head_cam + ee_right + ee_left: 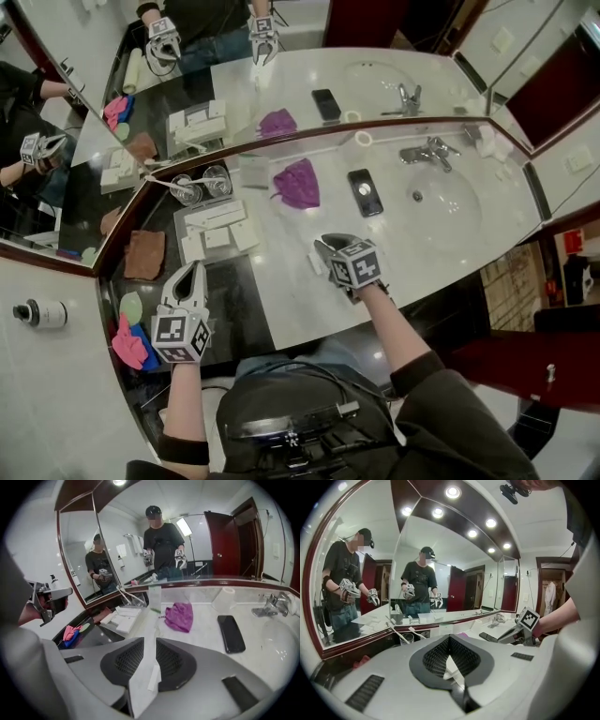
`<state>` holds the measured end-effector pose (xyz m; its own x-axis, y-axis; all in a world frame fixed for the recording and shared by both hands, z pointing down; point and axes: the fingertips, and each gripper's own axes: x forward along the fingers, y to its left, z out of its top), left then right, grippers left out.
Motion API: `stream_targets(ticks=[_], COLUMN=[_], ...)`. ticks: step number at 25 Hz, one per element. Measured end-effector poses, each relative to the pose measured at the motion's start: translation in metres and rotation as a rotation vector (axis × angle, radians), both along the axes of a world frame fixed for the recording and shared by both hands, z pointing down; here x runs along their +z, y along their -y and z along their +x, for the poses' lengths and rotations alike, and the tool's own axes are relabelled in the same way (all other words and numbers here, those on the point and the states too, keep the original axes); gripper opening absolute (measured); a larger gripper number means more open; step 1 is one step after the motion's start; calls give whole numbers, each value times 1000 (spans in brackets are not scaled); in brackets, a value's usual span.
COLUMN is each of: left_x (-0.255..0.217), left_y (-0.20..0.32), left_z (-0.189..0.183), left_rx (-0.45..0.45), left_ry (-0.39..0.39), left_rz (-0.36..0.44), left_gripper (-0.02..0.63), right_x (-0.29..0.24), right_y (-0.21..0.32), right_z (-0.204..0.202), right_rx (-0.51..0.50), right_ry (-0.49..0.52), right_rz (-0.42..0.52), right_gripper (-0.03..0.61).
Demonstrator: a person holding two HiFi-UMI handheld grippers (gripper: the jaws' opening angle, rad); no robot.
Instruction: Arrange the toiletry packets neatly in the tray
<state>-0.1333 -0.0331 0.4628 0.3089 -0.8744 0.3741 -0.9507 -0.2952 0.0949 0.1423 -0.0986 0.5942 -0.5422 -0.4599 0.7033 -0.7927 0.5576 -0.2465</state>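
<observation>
Fingers (433,657) of your left gripper (450,638) are pressed together at the tips with nothing clamped. A blurred white patch shows through the hollow behind them, too unclear to name. That view is mostly the gripper's own grey body and the mirror (440,573), so the tray is hidden there.

Only the head view shows that the left gripper (195,268) hovers over the near part of the dark tray (234,302). White toiletry packets (217,228) lie in a loose cluster in the middle of the tray, beyond the tips. Two glasses (202,185) stand behind them by the mirror.

Your right gripper (150,641) has its fingers a little apart. A small white packet (154,677) shows in the gap, against the pad on the picture's right. Bare counter (206,634) shows on its other side, so it is not squeezed from both sides.

In the head view the right gripper (333,242) is over the pale counter, right of the tray. The small white packet (316,265) shows just beside it. Neither view makes clear whether it lies on the counter or clings to the pad.

The right gripper view also takes in the toiletry packets (119,618) on the tray (93,638), a purple cloth (179,617) and a phone (231,633). It cuts the sink off at its right edge. The head view shows the whole sink (450,202).
</observation>
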Motion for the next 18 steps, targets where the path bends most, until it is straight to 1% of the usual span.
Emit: stream_targets(ticks=[3,5,8,13,16,18], left_x=[-4,-8,-15,-20,-20,-19], left_y=[-1,0,-1,-1,0,-2], left_z=[0,0,3,9,13,14], left_rx=[-11,-16,-25,-41,-52,-59], left_ry=[-3,-2,-1,2,1,-4], left_rz=[7,12,22,29,31,27], left_gripper=[0,0,0,0,0,0], right_x=[-41,-65,-98,-145,-159,-161], right_y=[6,8,9,5,3,0], right_z=[-2,1,7,22,25,27], right_rx=[-25,-33,-33,30,31,22], right_ry=[50,71,97,180,186,187], right_rz=[102,163,241,363,429,447], right_gripper=[39,8,8,8,8,8])
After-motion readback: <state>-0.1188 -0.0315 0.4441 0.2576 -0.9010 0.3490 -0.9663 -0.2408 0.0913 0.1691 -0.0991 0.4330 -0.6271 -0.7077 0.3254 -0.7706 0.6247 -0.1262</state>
